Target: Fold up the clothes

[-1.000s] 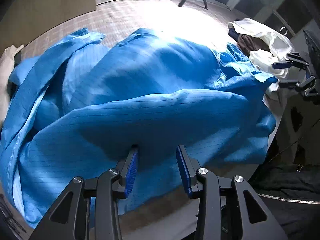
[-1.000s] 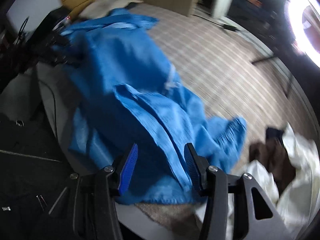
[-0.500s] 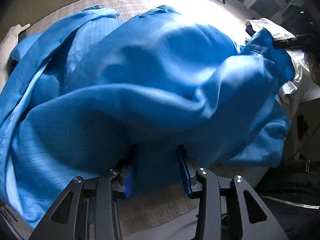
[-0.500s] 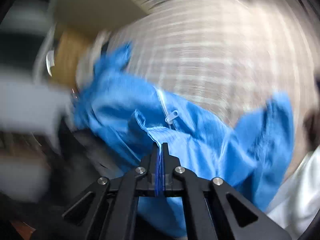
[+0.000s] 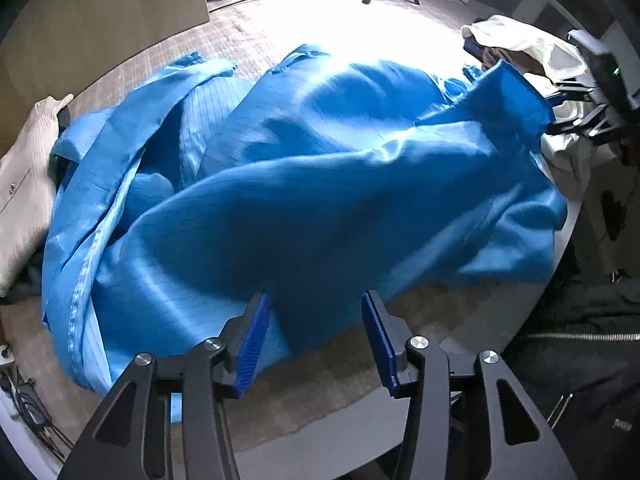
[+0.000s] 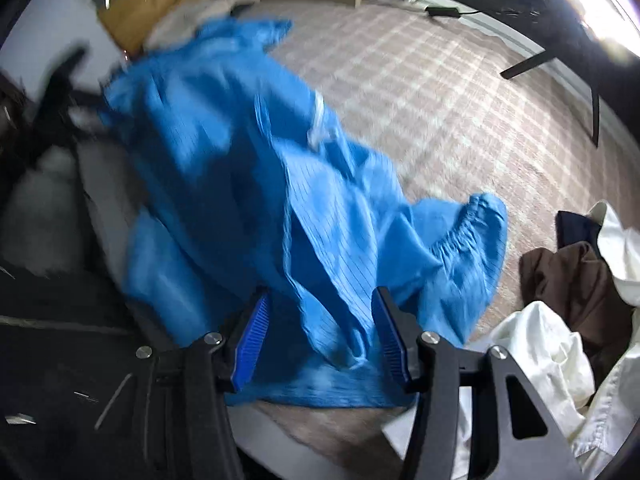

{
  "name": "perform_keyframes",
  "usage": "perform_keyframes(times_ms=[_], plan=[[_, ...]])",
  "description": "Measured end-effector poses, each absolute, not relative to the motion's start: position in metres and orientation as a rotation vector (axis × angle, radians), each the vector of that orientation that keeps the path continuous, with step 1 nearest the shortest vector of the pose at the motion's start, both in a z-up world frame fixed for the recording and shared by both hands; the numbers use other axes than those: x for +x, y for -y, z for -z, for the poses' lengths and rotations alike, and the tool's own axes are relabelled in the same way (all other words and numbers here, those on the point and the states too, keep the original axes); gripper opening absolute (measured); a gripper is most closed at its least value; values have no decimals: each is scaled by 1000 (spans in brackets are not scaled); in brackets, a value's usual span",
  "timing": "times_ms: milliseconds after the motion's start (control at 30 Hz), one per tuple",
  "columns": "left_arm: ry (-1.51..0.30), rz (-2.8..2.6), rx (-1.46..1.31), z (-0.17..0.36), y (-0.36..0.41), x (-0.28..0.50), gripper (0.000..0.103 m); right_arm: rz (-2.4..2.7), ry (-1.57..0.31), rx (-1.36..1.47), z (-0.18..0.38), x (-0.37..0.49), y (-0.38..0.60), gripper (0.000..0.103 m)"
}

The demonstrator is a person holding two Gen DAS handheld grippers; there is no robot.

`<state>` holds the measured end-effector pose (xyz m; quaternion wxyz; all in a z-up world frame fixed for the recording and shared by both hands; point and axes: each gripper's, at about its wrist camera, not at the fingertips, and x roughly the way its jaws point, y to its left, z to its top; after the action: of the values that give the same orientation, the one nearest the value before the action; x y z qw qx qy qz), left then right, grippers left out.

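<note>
Both the left tongs (image 5: 314,334) and right tongs (image 6: 318,338) were wide open and held nothing, with the blue coat (image 5: 320,184) spread on the worktop (image 5: 340,384) just ahead, stretching sideways between them.

Count: 1 blue garment (image 5: 320,184), 1 brown garment (image 6: 572,280), 1 white garment (image 6: 552,356), 1 cream knit (image 5: 24,184) far left, 1 dark-blue item (image 6: 574,226), 2 claws: left claw (image 5: 316,332), right claw (image 6: 320,330).

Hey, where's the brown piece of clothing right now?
In the right wrist view the brown garment lies at the right edge, tucked among the white clothes, just right of the blue garment's gathered cuff.
</note>
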<state>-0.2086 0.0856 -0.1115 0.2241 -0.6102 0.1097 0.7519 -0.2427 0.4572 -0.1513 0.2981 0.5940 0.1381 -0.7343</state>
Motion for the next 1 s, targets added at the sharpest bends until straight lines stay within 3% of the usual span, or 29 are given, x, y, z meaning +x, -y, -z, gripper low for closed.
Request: perform_keyframes(times_ms=[33, 67, 167, 333, 467, 633, 833, 1000], plan=[[-314, -2076, -1692, 111, -86, -208, 46, 1932, -368, 1599, 159, -242, -457, 12], [-332, -2083, -1690, 110, -86, -207, 46, 1913, -328, 1623, 162, -243, -456, 1], [-370, -2097, -1663, 100, -87, -205, 46, 1970, -280, 1542, 133, -250, -456, 2], [-415, -2148, -1608, 69, -83, -211, 46, 2168, -91, 1300, 21, -268, -489, 2], [-519, -2170, -1519, 43, -83, -227, 48, 2312, 13, 1224, -32, -253, -521, 2], [-546, -2106, -1422, 24, -71, -263, 58, 2413, 73, 1328, -20, -230, -535, 2], [-532, -1879, -1445, 57, -91, -294, 58, 2466, 133, 1500, 19, -225, -550, 2], [-658, -1726, -1449, 92, -116, -291, 58, 2477, 180, 1566, 32, -226, -550, 2]])
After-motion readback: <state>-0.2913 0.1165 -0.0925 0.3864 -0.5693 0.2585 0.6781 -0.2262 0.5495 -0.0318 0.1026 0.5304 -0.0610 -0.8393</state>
